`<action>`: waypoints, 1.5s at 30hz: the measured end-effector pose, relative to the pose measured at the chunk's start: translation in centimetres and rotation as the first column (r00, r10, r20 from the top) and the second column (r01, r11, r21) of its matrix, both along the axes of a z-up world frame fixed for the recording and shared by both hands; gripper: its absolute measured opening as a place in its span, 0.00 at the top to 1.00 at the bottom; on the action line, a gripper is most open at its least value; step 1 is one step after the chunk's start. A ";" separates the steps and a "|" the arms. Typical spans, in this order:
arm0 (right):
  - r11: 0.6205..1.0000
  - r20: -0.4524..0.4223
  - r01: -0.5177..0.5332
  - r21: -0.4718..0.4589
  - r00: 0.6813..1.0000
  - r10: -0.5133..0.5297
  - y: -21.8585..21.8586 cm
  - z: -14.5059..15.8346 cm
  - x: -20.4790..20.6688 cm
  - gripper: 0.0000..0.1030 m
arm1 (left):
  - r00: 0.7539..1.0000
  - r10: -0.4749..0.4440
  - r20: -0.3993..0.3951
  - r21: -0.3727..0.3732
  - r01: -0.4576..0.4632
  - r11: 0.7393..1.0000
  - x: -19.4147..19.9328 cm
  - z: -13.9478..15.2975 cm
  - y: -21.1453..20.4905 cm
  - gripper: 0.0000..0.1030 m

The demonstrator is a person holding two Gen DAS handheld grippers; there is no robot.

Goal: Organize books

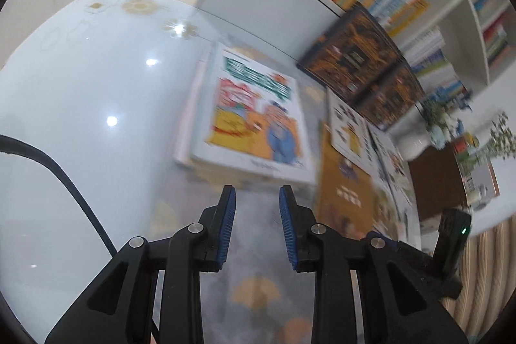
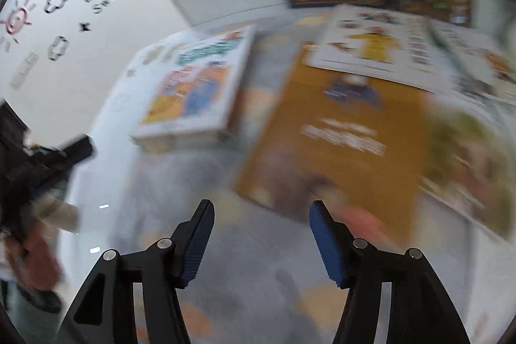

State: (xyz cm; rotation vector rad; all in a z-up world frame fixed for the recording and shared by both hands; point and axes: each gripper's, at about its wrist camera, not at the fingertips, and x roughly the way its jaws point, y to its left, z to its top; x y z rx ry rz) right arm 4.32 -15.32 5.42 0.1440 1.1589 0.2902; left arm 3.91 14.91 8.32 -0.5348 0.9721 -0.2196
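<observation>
In the left wrist view the left gripper [image 1: 257,199] hangs over the white table [image 1: 96,92] with its jaws a narrow gap apart and nothing between them, just short of the stack topped by the cartoon-cover book [image 1: 254,115]; it would do well to steady that stack's near edge. In the right wrist view the right gripper [image 2: 262,215] stands released and empty before the mustard-yellow book [image 2: 338,131], which lies flat beside the stack with the white picture book [image 2: 371,47] overlapping its far end. I judge the best approach is low and level, pads taking the near edge squarely.

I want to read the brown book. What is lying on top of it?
A white book with a yellow figure lies across the far end of the brown book. The brown cover's near part shows, blurred. The part under the white book is hidden.
</observation>
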 end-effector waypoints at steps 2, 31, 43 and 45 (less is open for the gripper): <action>0.994 0.015 0.049 -0.099 0.999 -0.047 -1.6 -0.5 -2.0 0.41 | 1.000 -0.030 0.009 0.011 0.029 1.000 -0.7 0.7 -1.7 0.75; 0.935 0.120 0.224 -0.276 0.973 -0.198 -5.9 -5.7 -7.5 0.00 | 0.974 -0.224 0.036 0.096 0.220 0.971 -4.4 4.9 -12.4 0.61; 0.932 0.231 0.273 -0.239 0.948 -0.219 -6.0 -6.0 -9.2 0.00 | 0.981 -0.182 0.065 0.082 0.177 0.981 -5.3 5.7 -11.8 0.61; 0.932 0.231 0.273 -0.239 0.948 -0.218 -6.0 -6.0 -9.2 0.00 | 0.980 -0.186 0.070 0.073 0.181 0.981 -5.1 5.9 -12.1 0.61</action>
